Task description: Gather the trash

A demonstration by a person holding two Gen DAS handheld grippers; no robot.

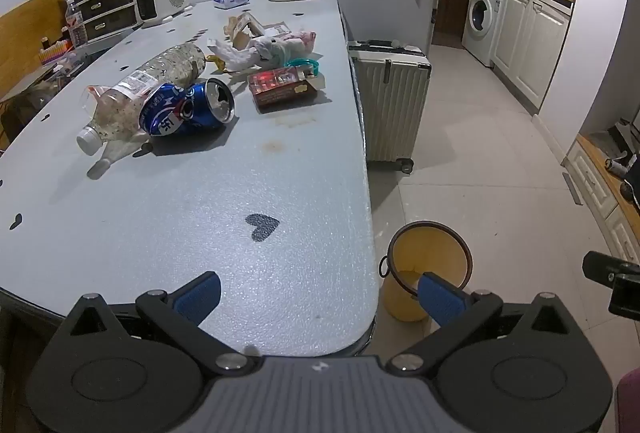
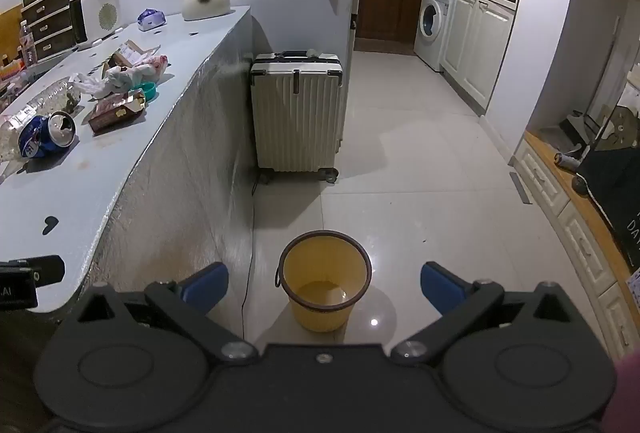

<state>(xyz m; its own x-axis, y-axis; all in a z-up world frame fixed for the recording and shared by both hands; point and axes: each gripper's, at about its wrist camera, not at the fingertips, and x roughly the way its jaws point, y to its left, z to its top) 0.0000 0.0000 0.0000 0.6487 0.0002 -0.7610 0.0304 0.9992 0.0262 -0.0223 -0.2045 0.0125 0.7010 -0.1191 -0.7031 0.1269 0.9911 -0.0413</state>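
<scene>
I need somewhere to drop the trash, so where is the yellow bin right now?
The yellow bin stands on the floor by the table's near corner, in front of the white suitcase.

crushed metal can [image 1: 188, 109], clear plastic bottle [image 1: 136, 93], glossy floor tiles [image 2: 420, 193].

On your table [image 1: 240, 193] the can [image 1: 188, 109] lies against a bottle [image 1: 136, 89] to its left, a box [image 1: 282, 89] to its right, what seem wrappers [image 1: 260, 45] behind. The bin [image 2: 324, 281] stands on the floor right of the table, the suitcase [image 2: 298, 113] behind it.
</scene>
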